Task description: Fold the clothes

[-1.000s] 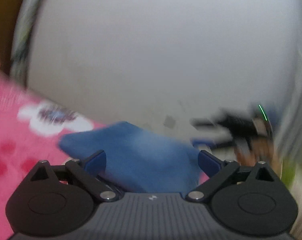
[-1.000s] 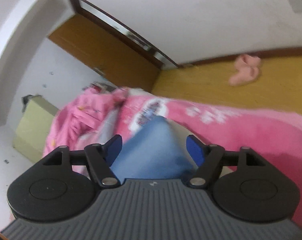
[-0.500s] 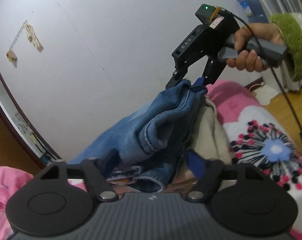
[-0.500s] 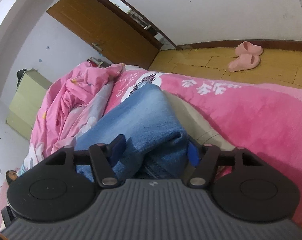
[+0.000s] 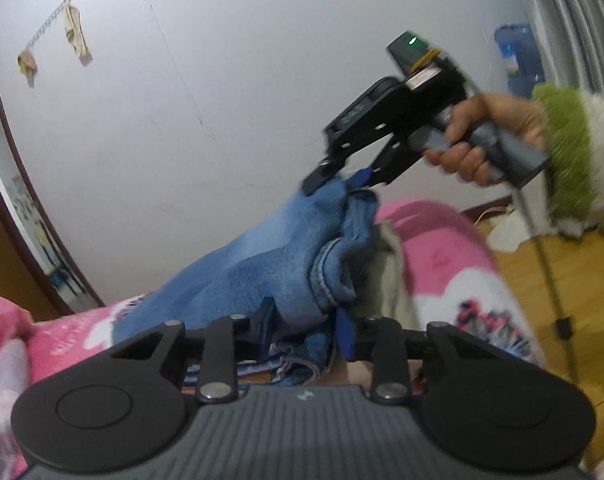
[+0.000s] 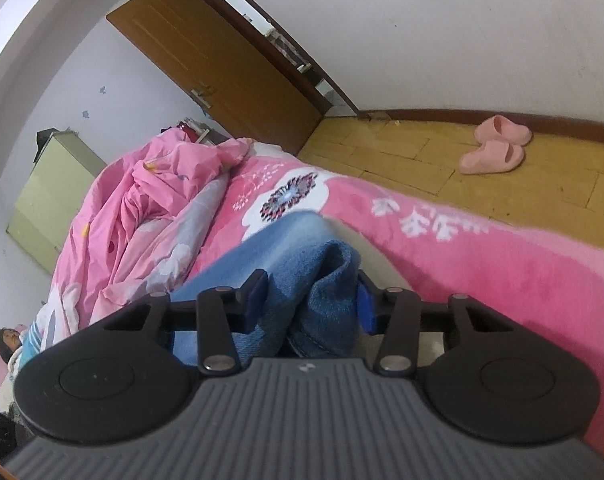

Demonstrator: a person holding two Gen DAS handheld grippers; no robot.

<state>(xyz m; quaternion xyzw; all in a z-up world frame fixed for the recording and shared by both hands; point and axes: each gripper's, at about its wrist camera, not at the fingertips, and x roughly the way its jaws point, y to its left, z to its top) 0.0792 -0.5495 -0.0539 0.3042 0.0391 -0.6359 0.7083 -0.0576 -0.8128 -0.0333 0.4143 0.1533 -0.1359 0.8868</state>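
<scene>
Jeans point(image 5: 261, 276) sat bunched between both your grippers, lifted off the pink blanket point(image 6: 482, 264) on the bed. Your left gripper point(image 5: 304, 330) had just been closing, and its blue pads were narrowed onto a thick fold of denim near the waistband, the cloth squeezed between them. Just behind that fold a beige lining or second garment point(image 5: 386, 276) hung beside the denim (which of the two, the blur hid). From there the blue fabric ran up and away to your right gripper point(image 5: 342, 178), held in your right hand point(image 5: 482, 144) with a fuzzy green cuff point(image 5: 566, 152) at the wrist.

Over on the right wrist view, your right gripper point(image 6: 312, 300) had also just been closing, and its pads pressed on a rolled bundle of the jeans point(image 6: 302, 276), one pad on each flank. Beyond the denim the blanket's dark flower print point(image 6: 287, 196) showed, with a crumpled pink quilt point(image 6: 149, 208) heaped to the left. Farther off on the wooden floor point(image 6: 402, 156) lay a pair of pink slippers point(image 6: 496, 148), and the brown door point(image 6: 221, 60) stood open against the white wall.
</scene>
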